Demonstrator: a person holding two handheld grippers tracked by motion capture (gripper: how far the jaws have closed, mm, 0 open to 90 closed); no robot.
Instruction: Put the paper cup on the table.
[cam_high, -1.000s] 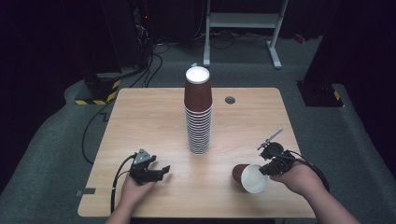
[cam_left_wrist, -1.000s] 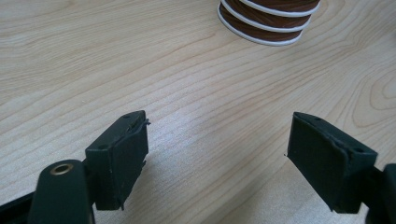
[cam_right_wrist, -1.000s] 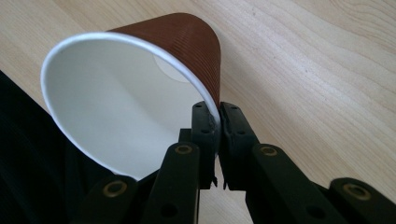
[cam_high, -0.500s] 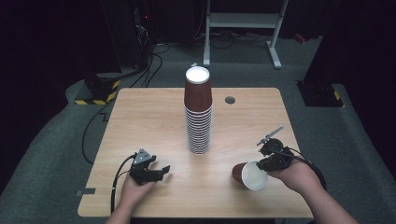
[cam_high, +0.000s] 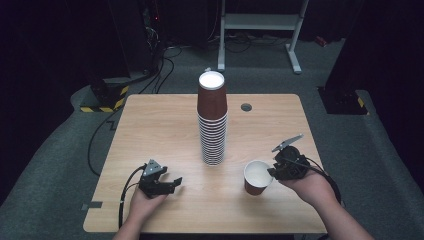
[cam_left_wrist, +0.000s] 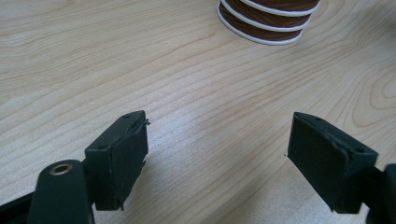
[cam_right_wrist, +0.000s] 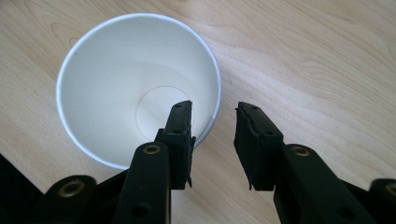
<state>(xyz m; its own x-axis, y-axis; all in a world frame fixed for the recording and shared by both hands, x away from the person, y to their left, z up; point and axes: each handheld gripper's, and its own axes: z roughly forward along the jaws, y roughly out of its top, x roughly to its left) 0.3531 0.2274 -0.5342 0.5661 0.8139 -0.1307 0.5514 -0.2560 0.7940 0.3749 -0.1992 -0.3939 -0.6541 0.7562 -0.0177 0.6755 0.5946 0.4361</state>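
Brown paper cup with white inside (cam_high: 257, 178): now upright, off its side. Right gripper (cam_right_wrist: 214, 122) jaws just opening, rim between, pads clear; released. Left gripper (cam_left_wrist: 215, 140) open, empty.

Probably a lab: a lone wooden table (cam_high: 150, 125) on grey carpet, cables (cam_high: 165, 50), hazard-striped gear (cam_high: 102, 95).

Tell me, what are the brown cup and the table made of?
The single brown cup with the white inside looks like paper: thin wall, matte white lining, rolled rim, flat seamed bottom. The light tabletop looks like wood, or a wood-pattern laminate: pale wavy grain lines under a smooth, faintly shiny surface.
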